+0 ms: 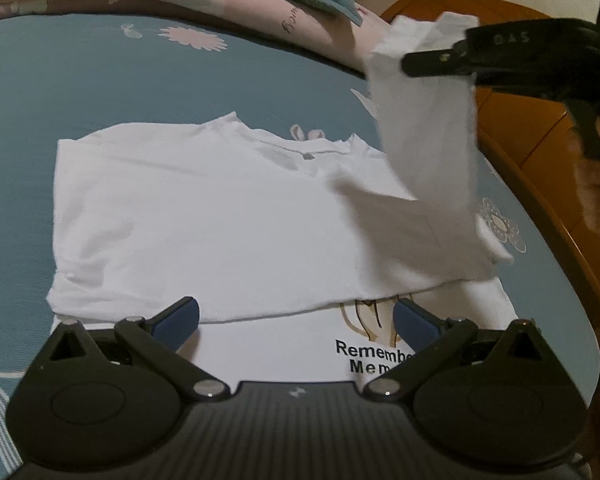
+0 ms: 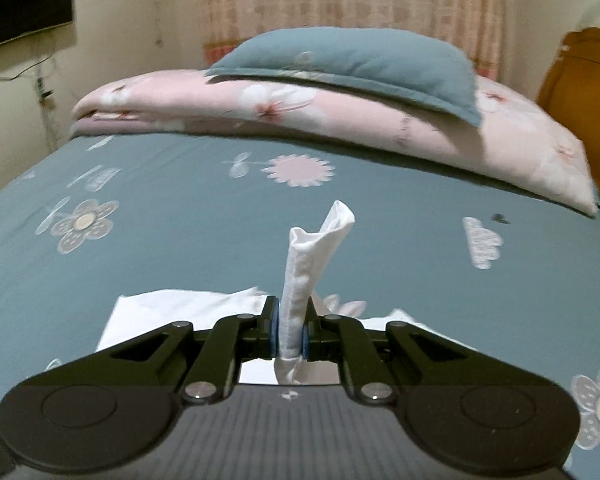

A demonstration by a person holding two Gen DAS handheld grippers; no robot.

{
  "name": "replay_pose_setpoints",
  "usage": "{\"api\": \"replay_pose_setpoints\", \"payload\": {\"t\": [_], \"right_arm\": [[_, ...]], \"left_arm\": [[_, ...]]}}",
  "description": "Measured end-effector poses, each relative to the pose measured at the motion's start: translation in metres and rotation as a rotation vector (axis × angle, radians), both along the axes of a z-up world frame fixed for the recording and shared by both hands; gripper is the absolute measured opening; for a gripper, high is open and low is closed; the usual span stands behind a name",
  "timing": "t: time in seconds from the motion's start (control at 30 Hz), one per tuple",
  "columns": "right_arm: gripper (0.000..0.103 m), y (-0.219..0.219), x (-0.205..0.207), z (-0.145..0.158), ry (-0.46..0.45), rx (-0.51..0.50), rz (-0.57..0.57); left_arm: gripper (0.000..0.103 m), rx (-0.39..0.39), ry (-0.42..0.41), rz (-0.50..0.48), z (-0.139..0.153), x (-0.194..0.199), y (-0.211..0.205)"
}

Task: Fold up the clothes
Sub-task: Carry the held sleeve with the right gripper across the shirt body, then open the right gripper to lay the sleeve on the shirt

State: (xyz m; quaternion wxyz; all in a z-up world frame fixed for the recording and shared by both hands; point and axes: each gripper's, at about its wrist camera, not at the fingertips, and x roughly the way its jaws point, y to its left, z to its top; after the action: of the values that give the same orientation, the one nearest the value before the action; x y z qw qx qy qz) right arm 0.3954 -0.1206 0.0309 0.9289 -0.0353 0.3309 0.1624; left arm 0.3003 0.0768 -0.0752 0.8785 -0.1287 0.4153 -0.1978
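We held the white T-shirt (image 1: 204, 216) spread on the bed (image 1: 100, 80) just ahead of our left gripper (image 1: 296, 316), its fingers wide apart and empty; our right gripper (image 2: 290, 330) pinched the lifted sleeve (image 2: 304, 272) between closed fingers

Dim indoor light, soft shadows, fisheye-bent dark corners, slight motion blur

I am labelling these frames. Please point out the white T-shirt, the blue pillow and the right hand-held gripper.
white T-shirt (image 1: 204, 216): left wrist view, flat folded body.
blue pillow (image 2: 352, 64): right wrist view, top surface.
right hand-held gripper (image 2: 291, 330): right wrist view, between fingertips clamping the sleeve.
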Motion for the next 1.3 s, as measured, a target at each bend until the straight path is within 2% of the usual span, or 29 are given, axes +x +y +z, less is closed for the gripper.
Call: {"api": "replay_pose_setpoints", "payload": {"t": [0.17,0.33,0.5,0.83,0.87,0.97,1.03,1.1,1.23,1.3], "right_arm": [[0.012,0.033,-0.001,-0.017,0.026,-0.044,0.101],[0.012,0.061,-0.005,-0.041,0.059,-0.133,0.199],[0.012,0.075,-0.005,-0.061,0.085,-0.147,0.23],[0.012,0.094,0.003,-0.078,0.081,-0.151,0.243],[0.013,0.093,0.003,-0.08,0.109,-0.136,0.248],[0.028,0.087,0.002,-0.084,0.205,-0.083,0.264],[0.034,0.079,-0.003,-0.081,0.195,-0.08,0.251],[0.042,0.066,-0.007,-0.072,0.192,-0.035,0.23],[0.051,0.034,-0.014,-0.048,0.181,0.07,0.187],[0.054,0.019,-0.021,-0.04,0.173,0.089,0.164]], "left_arm": [[0.102,-0.038,0.032,0.015,-0.005,0.005,0.008],[0.102,-0.039,0.032,0.012,-0.006,0.006,0.008],[0.102,-0.029,0.038,0.009,-0.009,0.006,0.007],[0.102,-0.021,0.053,0.021,-0.013,0.008,0.009],[0.102,-0.023,0.054,0.021,-0.013,0.007,0.009],[0.102,-0.051,0.053,0.007,-0.013,0.007,0.009],[0.102,-0.087,0.053,-0.009,-0.014,0.007,0.009],[0.102,-0.127,0.055,-0.024,-0.015,0.006,0.01],[0.102,-0.162,0.06,-0.031,-0.02,0.007,0.009],[0.102,-0.178,0.066,-0.026,-0.022,0.009,0.008]]}}
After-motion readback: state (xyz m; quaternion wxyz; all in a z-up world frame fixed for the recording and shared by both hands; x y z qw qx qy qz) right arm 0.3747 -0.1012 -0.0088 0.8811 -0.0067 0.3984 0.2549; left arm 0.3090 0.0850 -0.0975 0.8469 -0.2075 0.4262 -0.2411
